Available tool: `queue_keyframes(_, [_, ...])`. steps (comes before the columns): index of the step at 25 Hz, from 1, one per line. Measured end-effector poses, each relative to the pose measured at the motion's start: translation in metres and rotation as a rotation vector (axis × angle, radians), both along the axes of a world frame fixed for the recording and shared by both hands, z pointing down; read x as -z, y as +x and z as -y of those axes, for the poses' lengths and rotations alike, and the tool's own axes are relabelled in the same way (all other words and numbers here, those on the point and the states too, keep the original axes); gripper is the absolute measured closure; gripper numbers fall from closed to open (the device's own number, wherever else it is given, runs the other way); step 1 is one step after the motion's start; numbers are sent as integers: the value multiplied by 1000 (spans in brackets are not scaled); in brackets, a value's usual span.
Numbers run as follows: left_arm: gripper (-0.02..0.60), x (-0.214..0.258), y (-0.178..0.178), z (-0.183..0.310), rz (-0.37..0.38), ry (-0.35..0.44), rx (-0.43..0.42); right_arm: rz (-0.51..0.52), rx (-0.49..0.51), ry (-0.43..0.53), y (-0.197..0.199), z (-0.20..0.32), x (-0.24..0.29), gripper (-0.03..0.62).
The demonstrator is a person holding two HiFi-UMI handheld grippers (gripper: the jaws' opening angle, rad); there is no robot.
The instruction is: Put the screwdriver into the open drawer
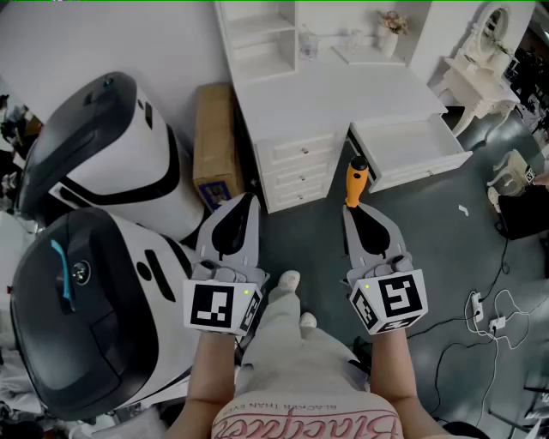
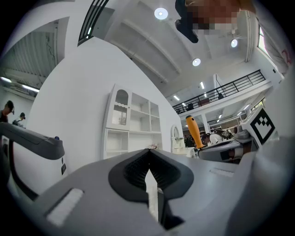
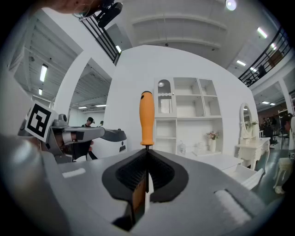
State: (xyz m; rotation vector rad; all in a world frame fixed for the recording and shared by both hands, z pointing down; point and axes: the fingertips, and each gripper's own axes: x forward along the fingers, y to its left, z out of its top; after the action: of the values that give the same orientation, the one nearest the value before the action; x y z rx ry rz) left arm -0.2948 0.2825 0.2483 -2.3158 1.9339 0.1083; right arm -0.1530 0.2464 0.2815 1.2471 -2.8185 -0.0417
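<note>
At centre-right of the head view, the right gripper (image 1: pixel 355 210) has its jaws pinched on the shaft of the orange-handled screwdriver (image 1: pixel 356 183), just below-left of the open drawer (image 1: pixel 425 167). The left gripper (image 1: pixel 248 201), at centre-left, has its jaws pressed together, empty.

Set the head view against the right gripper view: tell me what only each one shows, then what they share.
Only the head view: the cardboard box beside the dresser and the cables on the floor. Only the right gripper view: the ceiling lights, the balcony railing and a person in the background. Both: the screwdriver clamped in the right gripper, its orange handle sticking out past the jaws, the open drawer and the left gripper.
</note>
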Motion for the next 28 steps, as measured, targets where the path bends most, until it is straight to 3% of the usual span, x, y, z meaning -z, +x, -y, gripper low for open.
queue_keyframes(13, [571, 1, 8, -9, 1, 3, 8, 12, 25, -8, 4, -8, 0, 582])
queue_keyframes(28, [571, 9, 19, 82, 14, -13, -63, 57, 7, -56, 5, 73, 1, 582])
